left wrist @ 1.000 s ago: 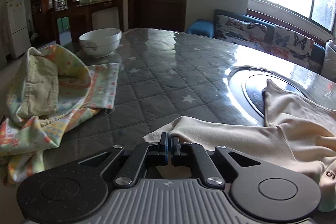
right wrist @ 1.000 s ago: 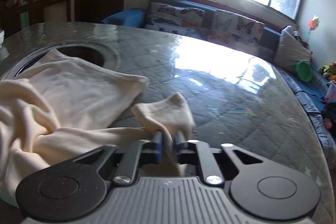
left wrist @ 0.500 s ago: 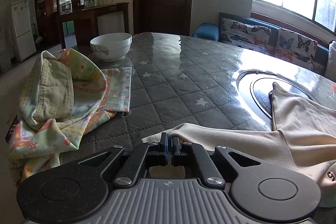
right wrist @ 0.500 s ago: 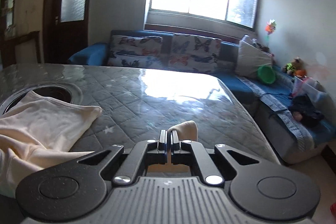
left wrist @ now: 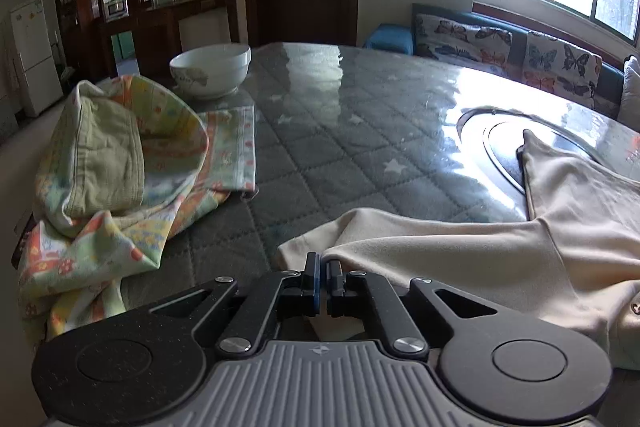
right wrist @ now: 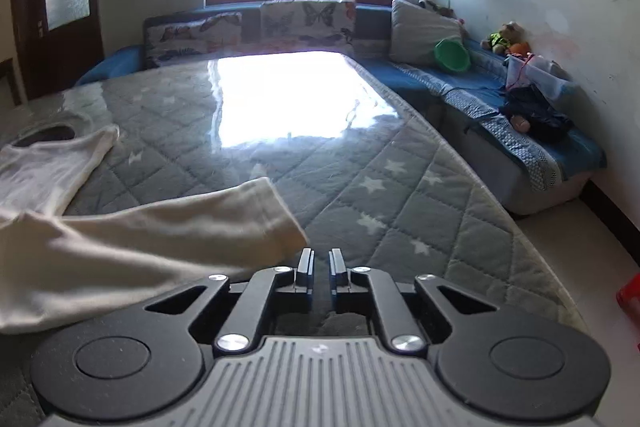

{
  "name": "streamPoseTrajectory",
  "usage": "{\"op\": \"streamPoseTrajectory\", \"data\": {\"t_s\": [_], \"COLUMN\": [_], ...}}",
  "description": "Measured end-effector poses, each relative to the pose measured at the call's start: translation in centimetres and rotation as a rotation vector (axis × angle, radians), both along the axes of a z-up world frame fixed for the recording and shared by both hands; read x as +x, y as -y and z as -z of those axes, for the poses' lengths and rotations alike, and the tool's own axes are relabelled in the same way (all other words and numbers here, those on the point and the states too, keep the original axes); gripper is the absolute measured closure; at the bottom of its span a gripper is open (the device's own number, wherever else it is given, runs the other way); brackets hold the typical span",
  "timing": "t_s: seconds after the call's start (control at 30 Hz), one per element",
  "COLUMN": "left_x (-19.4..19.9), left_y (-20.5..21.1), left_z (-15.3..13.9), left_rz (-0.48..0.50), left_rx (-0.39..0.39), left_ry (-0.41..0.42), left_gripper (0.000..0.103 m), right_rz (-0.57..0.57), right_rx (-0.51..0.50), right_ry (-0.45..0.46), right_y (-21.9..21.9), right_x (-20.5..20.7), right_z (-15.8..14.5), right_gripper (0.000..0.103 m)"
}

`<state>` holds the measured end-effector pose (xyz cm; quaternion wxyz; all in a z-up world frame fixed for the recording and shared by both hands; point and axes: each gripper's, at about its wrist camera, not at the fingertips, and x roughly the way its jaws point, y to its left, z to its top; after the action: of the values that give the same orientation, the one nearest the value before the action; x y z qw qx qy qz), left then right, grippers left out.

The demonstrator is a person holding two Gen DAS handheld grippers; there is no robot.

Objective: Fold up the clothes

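A cream long-sleeved garment (left wrist: 500, 239) lies spread on the quilted grey table (left wrist: 340, 131). My left gripper (left wrist: 323, 269) is shut on the end of one cream sleeve at the near edge. In the right wrist view the other sleeve (right wrist: 160, 231) lies flat on the table (right wrist: 360, 167), its cuff just left of my right gripper (right wrist: 321, 259). The right gripper's jaws stand slightly apart with nothing between them.
A heap of pastel patterned clothes (left wrist: 116, 163) lies at the left, with a white bowl (left wrist: 210, 71) behind it. A round dark inset (left wrist: 504, 143) sits mid-table under the garment. A blue sofa (right wrist: 500, 99) runs along the table's far and right sides.
My right gripper let go of the sleeve cuff, which now lies flat on the table. The sleeve has been drawn out to the right. My left gripper kept its hold.
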<state>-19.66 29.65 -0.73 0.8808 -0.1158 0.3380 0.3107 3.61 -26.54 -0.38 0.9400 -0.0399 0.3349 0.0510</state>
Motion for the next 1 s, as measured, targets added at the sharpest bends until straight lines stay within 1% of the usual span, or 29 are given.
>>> {"op": "streamPoseTrajectory", "data": {"t_s": [0.07,0.13,0.2,0.3,0.4,0.47,0.53,0.67,0.8,0.87,0.93,1.0], "left_x": [-0.2,-0.3,-0.5,-0.8,-1.1,-1.3,-1.1,0.0,2.0,3.1,4.1,5.0], "left_y": [0.1,0.2,0.3,0.5,1.2,2.0,3.1,6.5,9.8,11.3,12.6,13.8], "left_z": [0.1,0.2,0.2,-0.2,-0.9,-1.6,-2.2,-3.0,-3.1,-2.8,-2.3,-1.7], "left_rz": [0.009,0.016,0.013,0.011,0.029,0.064,0.124,0.287,0.454,0.527,0.588,0.64], "left_rx": [-0.003,0.001,0.0,-0.001,0.012,0.022,0.027,0.04,0.003,-0.017,-0.027,-0.034], "left_ry": [-0.01,-0.021,-0.025,-0.022,-0.005,0.014,0.036,0.076,0.112,0.116,0.104,0.088], "left_gripper": [0.096,0.092,0.088,0.086,0.087,0.087,0.087,0.087,0.087,0.087,0.086,0.085], "right_rz": [-0.032,-0.063,-0.088,-0.139,-0.143,-0.151,-0.158,-0.147,-0.126,-0.115,-0.115,-0.17], "right_rx": [-0.001,-0.002,-0.003,0.005,0.012,0.009,-0.006,-0.026,-0.058,-0.083,-0.098,-0.069], "right_ry": [0.02,0.039,0.044,0.021,-0.022,-0.039,-0.04,-0.055,-0.063,-0.062,-0.038,-0.012], "right_y": [-0.6,-1.2,-1.9,-3.3,-3.7,-3.8,-3.8,-3.0,-2.1,-1.8,-2.0,-2.7], "right_x": [0.0,0.0,0.4,1.9,3.1,3.2,2.8,1.8,0.9,0.5,0.0,-0.9], "right_z": [-0.7,-1.4,-1.6,-1.0,0.2,0.8,1.0,0.8,0.6,0.3,-0.3,-1.5], "right_gripper": [0.094,0.086,0.071,0.068,0.067,0.064,0.064,0.063,0.061,0.061,0.062,0.062]}}
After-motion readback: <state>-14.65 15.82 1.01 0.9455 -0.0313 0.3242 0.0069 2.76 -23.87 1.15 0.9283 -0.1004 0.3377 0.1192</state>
